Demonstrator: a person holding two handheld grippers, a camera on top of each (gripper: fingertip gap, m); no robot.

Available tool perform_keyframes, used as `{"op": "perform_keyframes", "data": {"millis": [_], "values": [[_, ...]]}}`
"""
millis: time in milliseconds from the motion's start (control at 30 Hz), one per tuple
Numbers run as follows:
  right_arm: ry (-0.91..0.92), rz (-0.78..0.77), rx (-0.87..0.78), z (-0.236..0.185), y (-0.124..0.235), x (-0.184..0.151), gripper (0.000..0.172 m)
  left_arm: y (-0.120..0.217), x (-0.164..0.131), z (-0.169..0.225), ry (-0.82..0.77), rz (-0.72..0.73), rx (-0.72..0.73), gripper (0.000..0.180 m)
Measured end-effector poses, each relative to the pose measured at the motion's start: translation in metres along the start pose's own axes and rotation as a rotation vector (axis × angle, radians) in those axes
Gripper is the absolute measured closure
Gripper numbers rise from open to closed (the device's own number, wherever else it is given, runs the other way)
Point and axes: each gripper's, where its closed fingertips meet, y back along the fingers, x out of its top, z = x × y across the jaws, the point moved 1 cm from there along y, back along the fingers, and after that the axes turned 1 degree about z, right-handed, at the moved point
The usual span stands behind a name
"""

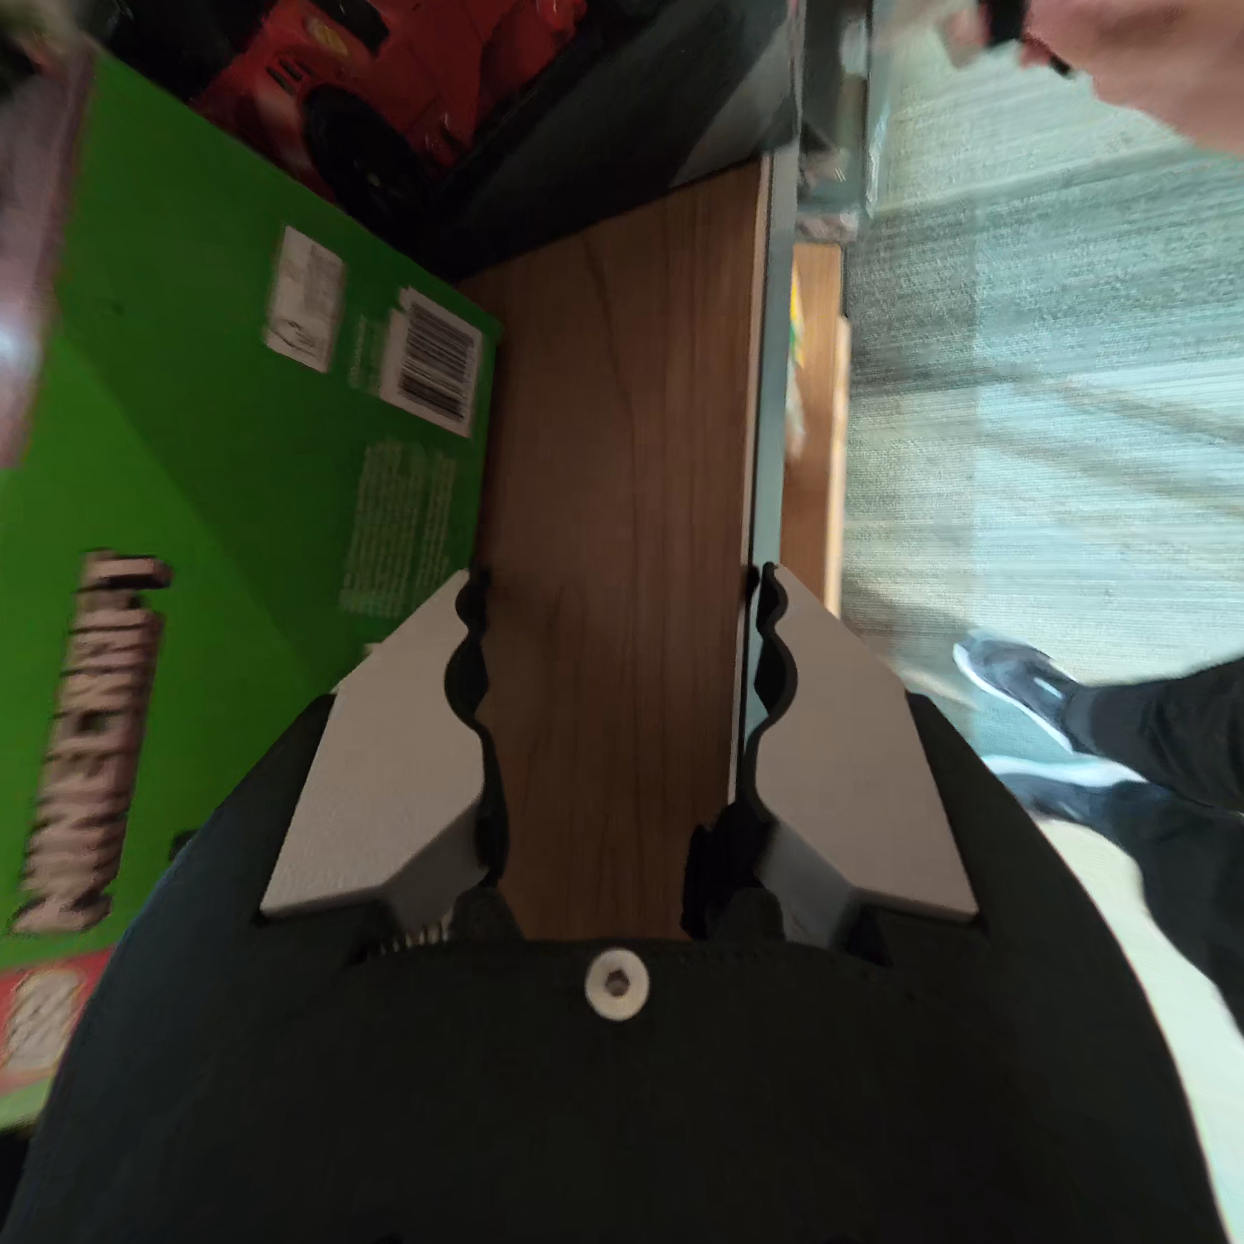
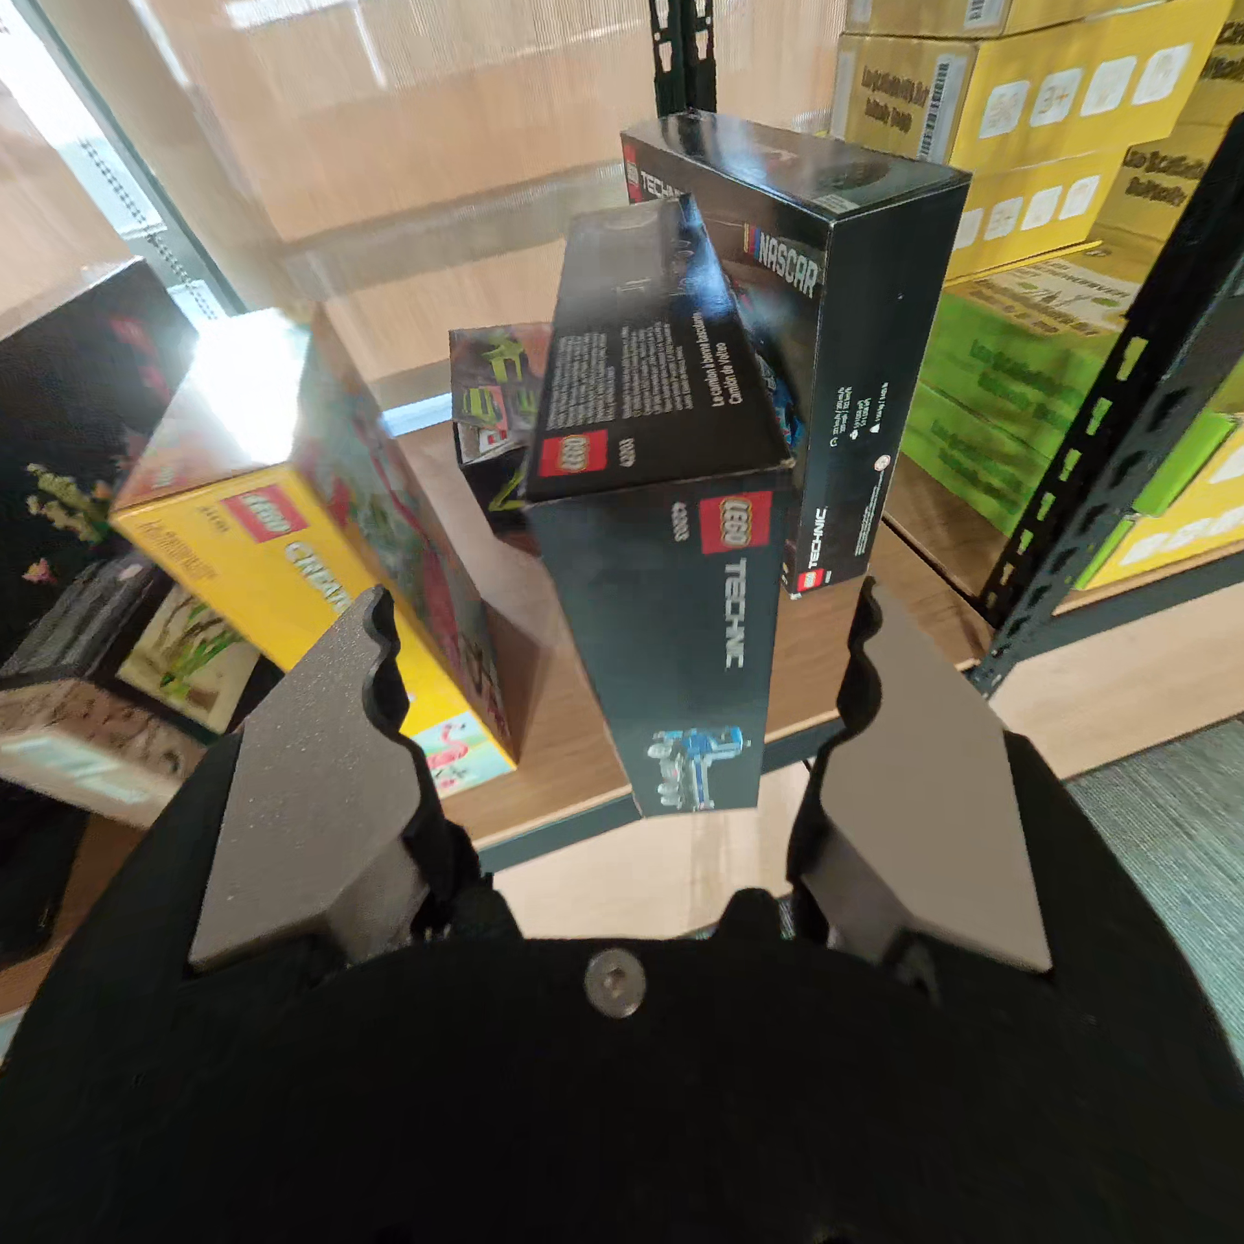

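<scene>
Wooden shelf boards are carrying the toy boxes. Right gripper is hovering with fingers spread wide and holding nothing, the upright black cardboard box standing between them, untouched; squaring up evenly would help. Left gripper is gaping empty beside a green cardboard box.

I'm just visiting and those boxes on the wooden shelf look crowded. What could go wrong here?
1. The dark box stands tilted, with a second dark box resting on its top; a nudge from the open right tool, which frames it without touching, might topple both.
2. The tall black box behind them looks close enough to be knocked too.
3. The pictures are blurred, so a misjudged reach seems possible.
</scene>
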Motion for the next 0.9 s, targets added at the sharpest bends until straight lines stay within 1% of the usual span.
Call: {"op": "perform_keyframes", "data": {"millis": [67, 133, 200, 267, 333, 367, 433, 500, 567, 633, 700, 767, 833, 900], "values": [[0.020, -0.004, 0.006, -0.014, 0.030, 0.002, 0.043, 0.015, 0.008, -0.003, -0.011, 0.076, 0.072, 0.107], [0.052, -0.036, 0.030, -0.033, 0.062, -0.003, 0.052, 0.041, 0.021, 0.000, -0.049, 0.149, 0.152, 0.111], [0.069, -0.051, 0.042, -0.053, 0.095, -0.009, 0.050, 0.069, 0.038, 0.013, -0.071, 0.233, 0.188, 0.114], [0.066, -0.078, 0.056, -0.074, 0.127, -0.015, 0.051, 0.084, 0.054, 0.042, -0.067, 0.327, 0.153, 0.119], [0.055, -0.080, 0.057, -0.093, 0.156, -0.018, 0.054, 0.078, 0.064, 0.085, -0.032, 0.393, 0.042, 0.121], [0.048, -0.083, 0.065, -0.102, 0.170, -0.019, 0.055, 0.069, 0.066, 0.108, 0.001, 0.419, -0.024, 0.121], [0.030, -0.085, 0.084, -0.119, 0.191, -0.019, 0.058, 0.040, 0.066, 0.149, 0.061, 0.422, -0.152, 0.114], [0.041, -0.084, 0.106, -0.131, 0.203, -0.020, 0.062, 0.010, 0.069, 0.185, 0.108, 0.422, -0.259, 0.109], [0.046, -0.100, 0.141, -0.134, 0.206, -0.022, 0.064, -0.026, 0.074, 0.208, 0.135, 0.387, -0.323, 0.104], [0.041, -0.103, 0.157, -0.123, 0.201, -0.019, 0.065, -0.065, 0.088, 0.221, 0.153, 0.355, -0.349, 0.099], [0.038, -0.095, 0.176, -0.104, 0.188, -0.013, 0.063, -0.102, 0.114, 0.226, 0.203, 0.347, -0.370, 0.093], [0.044, -0.074, 0.202, -0.079, 0.168, -0.007, 0.063, -0.143, 0.149, 0.227, 0.258, 0.347, -0.380, 0.090], [0.041, -0.055, 0.244, -0.052, 0.142, -0.001, 0.061, -0.192, 0.185, 0.228, 0.325, 0.338, -0.399, 0.088], [0.033, -0.051, 0.317, -0.026, 0.113, 0.001, 0.064, -0.249, 0.217, 0.228, 0.382, 0.296, -0.391, 0.086]]}}
